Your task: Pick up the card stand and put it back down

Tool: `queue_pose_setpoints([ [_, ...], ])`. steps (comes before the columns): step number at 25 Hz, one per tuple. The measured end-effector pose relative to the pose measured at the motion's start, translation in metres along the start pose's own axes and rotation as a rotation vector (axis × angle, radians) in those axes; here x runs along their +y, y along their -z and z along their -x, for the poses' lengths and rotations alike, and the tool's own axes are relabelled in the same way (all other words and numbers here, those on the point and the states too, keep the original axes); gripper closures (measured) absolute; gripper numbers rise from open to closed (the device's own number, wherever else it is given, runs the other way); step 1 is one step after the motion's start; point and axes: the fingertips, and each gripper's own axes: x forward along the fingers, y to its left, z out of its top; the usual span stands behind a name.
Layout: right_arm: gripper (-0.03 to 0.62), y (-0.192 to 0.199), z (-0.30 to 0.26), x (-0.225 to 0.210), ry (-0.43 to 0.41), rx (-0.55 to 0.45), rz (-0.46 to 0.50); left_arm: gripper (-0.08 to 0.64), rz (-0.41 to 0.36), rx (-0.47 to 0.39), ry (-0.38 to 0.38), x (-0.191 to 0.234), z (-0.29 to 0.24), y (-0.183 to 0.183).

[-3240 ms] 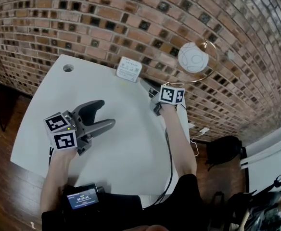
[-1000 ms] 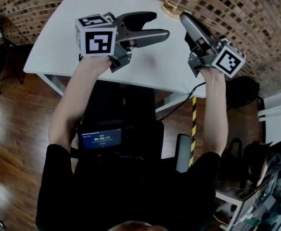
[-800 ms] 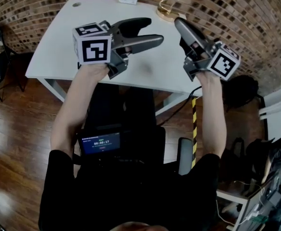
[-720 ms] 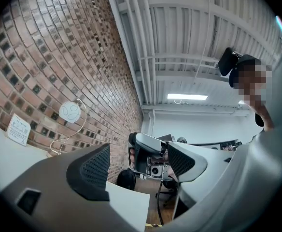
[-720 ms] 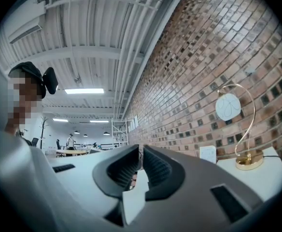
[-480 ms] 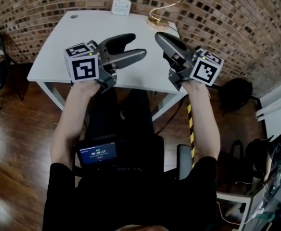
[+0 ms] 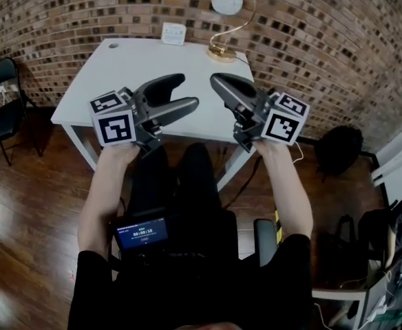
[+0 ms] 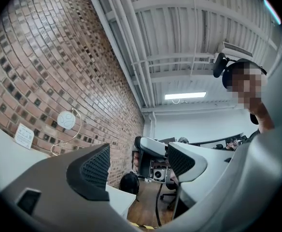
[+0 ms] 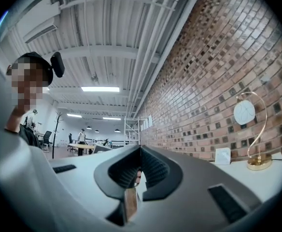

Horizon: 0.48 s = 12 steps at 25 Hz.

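Withdrawn from brick-backed white table (image 7: 118,67) — left gripper (image 7: 187,91) fingers (image 8: 95,167) apart, right gripper (image 7: 216,81) fingers (image 9: 154,169) just closed empty.

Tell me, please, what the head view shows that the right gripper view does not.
Only the head view: the marker cubes and the small screen at the person's waist. Only the right gripper view: ceiling lights and distant people in the office beyond. Both: the white table, card stand, gold lamp, brick wall, and the right gripper, jaws together.
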Motion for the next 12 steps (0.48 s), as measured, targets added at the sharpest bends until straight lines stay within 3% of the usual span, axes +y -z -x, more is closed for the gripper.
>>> queue_pose_setpoints([
  [12, 0.577, -0.003, 0.029, 0.023, -0.049, -0.065, -0.014, 0.186, -0.020, 0.014, -0.015, -0.026, -0.004, 0.008],
])
